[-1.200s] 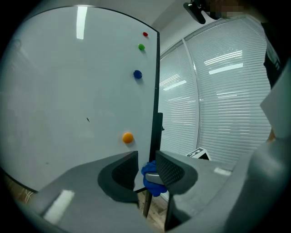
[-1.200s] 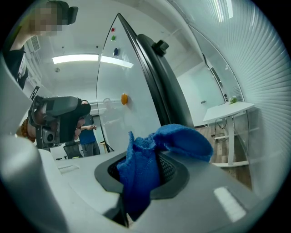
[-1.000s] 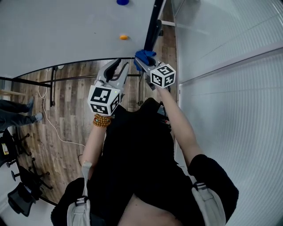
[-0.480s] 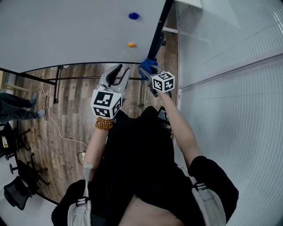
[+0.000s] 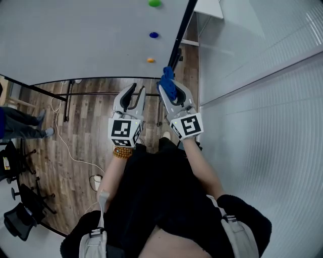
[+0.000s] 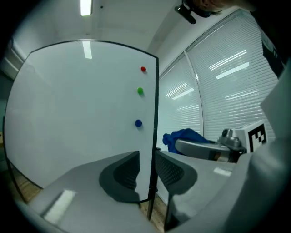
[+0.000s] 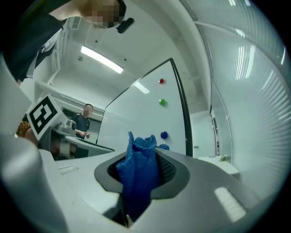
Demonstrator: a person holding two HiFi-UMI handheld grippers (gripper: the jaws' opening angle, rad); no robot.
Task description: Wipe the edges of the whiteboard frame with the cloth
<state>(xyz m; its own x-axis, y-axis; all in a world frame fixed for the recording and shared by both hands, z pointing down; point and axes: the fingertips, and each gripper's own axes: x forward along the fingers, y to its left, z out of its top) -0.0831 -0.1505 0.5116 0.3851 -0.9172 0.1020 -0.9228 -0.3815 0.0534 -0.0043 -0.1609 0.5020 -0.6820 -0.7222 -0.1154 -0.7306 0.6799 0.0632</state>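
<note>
The whiteboard (image 5: 75,35) fills the head view's upper left, its black frame (image 5: 180,30) running down the right side to the lower right corner. My right gripper (image 5: 169,85) is shut on a blue cloth (image 5: 168,80), which sits at that corner, against or just below the frame. In the right gripper view the cloth (image 7: 138,170) bunches between the jaws, with the frame (image 7: 182,109) just beyond. My left gripper (image 5: 135,89) hangs below the board's bottom edge, jaws slightly open and holding nothing. The left gripper view shows the frame (image 6: 157,113) and the cloth (image 6: 184,135).
Green (image 5: 155,2), blue (image 5: 154,35) and orange (image 5: 150,60) magnets stick to the board near its right edge. A glass wall with blinds (image 5: 262,101) stands close on the right. On the wood floor are a cable (image 5: 60,146), office chairs (image 5: 20,221) and a person's legs (image 5: 20,126).
Both grippers have dropped lower in the head view. The right gripper now points up along the frame's right edge with the cloth at the lower corner. More magnets have come into view.
</note>
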